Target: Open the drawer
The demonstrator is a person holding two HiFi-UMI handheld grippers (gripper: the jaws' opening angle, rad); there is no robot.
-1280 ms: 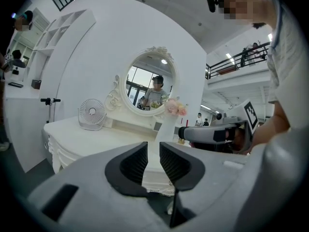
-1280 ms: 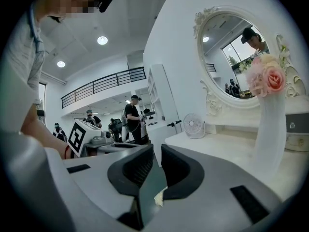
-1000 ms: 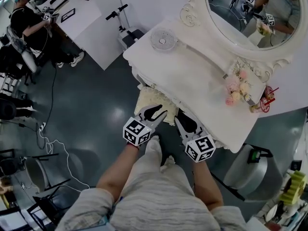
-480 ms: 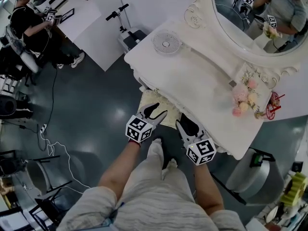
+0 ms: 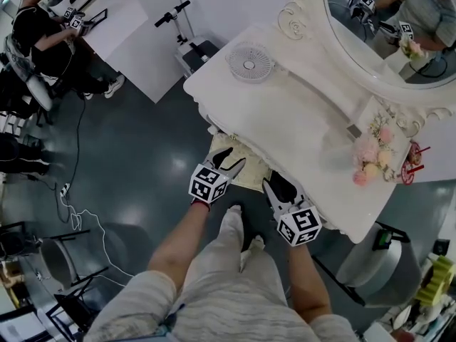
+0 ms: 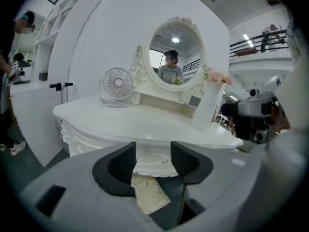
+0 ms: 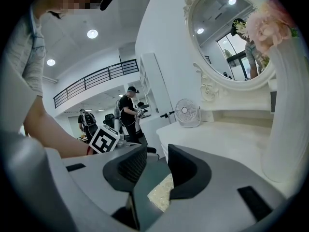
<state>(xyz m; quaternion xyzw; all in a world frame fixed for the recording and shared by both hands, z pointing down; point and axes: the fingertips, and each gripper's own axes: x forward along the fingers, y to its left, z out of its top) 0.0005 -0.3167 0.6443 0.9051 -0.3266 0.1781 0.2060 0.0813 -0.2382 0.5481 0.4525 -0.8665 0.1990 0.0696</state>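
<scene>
The left gripper (image 5: 229, 159) and right gripper (image 5: 279, 188) are empty, jaws opening. The left one faces the near drawer front (image 6: 150, 154), likely to grasp its handle.

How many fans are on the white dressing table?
1: a small white round fan at the white dressing table's left end, beside the oval mirror. None appears hidden.

White dressing table (image 5: 285, 112), carved front, curved edge. On top: round fan (image 5: 249, 61) at left end; oval mirror (image 5: 370, 34) along back; tall white vase of pink flowers (image 5: 370, 152) toward right end. Below: dark glossy floor (image 5: 142, 134); cream patterned mat (image 5: 249, 171) under table front; loose white cable (image 5: 85, 216) well left.
</scene>
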